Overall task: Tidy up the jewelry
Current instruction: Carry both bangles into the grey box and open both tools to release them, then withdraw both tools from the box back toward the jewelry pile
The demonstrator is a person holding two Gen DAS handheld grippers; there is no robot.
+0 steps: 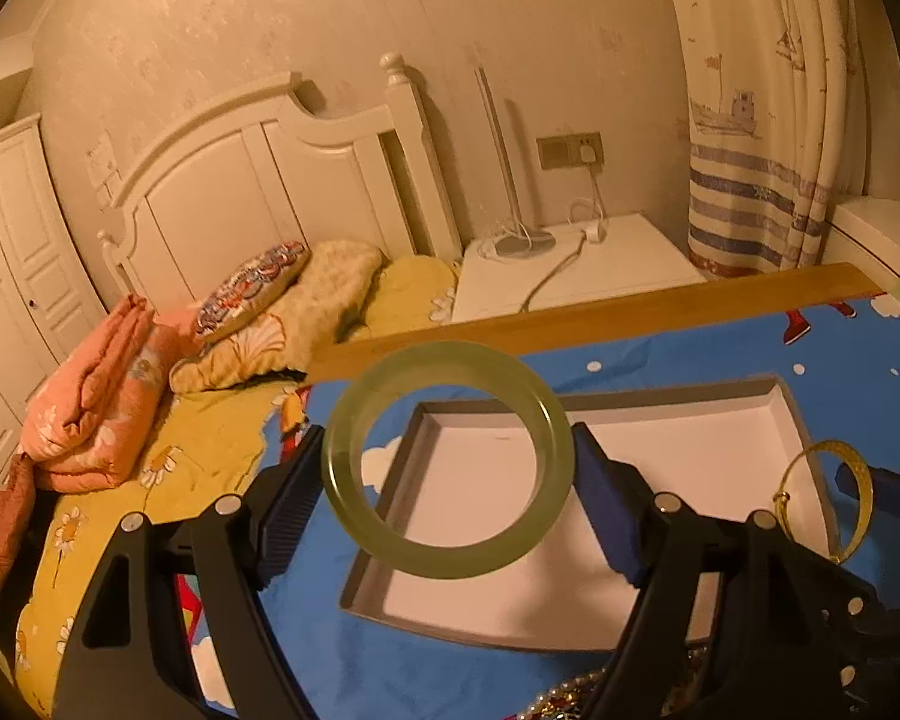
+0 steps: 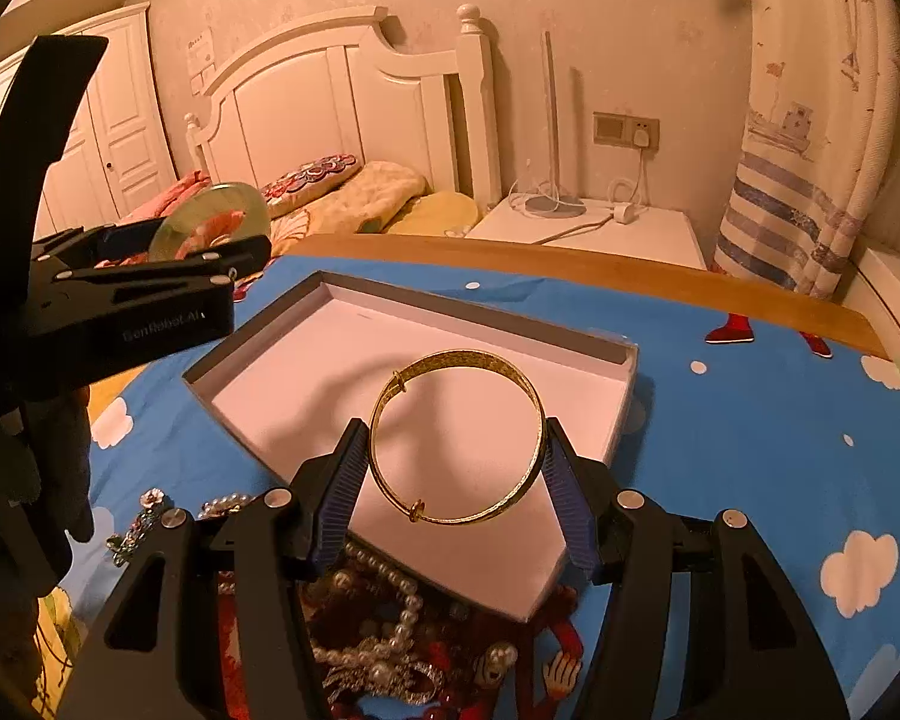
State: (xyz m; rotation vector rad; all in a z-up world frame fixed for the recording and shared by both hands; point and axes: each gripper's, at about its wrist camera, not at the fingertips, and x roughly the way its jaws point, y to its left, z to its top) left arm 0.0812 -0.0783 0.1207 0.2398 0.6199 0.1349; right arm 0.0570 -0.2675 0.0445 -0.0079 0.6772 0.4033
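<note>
I held the green bangle (image 1: 447, 459) clamped in the left claw (image 1: 450, 498) and the gold bangle (image 2: 457, 437) clamped in the right claw (image 2: 457, 501), both above the open box (image 2: 621, 354), lying ahead and below.

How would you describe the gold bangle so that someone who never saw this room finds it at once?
Find the blue cartoon cloth and the shallow white-lined box on it. Just above the box's near part, the right gripper holds the gold bangle between its jaws. Unlike the thick, pale green bangle in the left gripper, it is thin, shiny metal with small sliding loops.
</note>
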